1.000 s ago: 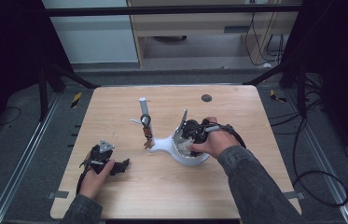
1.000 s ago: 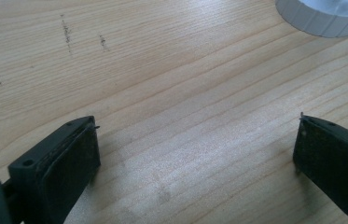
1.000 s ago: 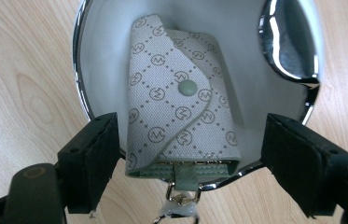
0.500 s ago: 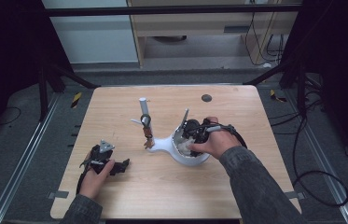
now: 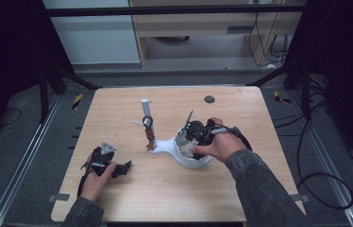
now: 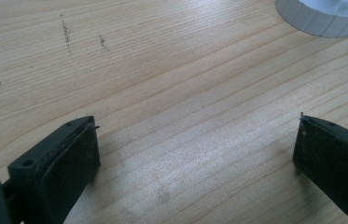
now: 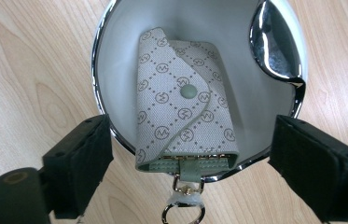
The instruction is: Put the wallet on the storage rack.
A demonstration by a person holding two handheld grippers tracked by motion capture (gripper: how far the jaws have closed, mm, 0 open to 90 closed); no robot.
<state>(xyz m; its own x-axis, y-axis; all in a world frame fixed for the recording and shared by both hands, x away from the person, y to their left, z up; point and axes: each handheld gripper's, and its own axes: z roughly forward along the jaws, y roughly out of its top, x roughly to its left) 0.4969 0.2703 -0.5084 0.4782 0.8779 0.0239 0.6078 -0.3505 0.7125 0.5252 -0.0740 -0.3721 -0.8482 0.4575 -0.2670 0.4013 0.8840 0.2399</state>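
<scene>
I've got the right gripper (image 7: 190, 154) hovering over the white round chrome-rimmed bowl (image 7: 115, 37), jaws released and spread wide at either side of its rim. Inside lies a grey monogram-patterned fabric key pouch with a green snap button (image 7: 181, 102), its gold clasp hanging over the rim at 6 o'clock. On the high view the bowl sits right of centre on the light wooden table (image 5: 117, 109). My left gripper (image 6: 195, 154), at 8 o'clock, is unclenched, holding nothing above bare wood.

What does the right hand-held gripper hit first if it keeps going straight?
Most likely the patterned key pouch lying in the white bowl, centred between the open jaws of the right hand-held gripper. Depth is unclear; the bowl's near rim could touch a jaw first.
</scene>
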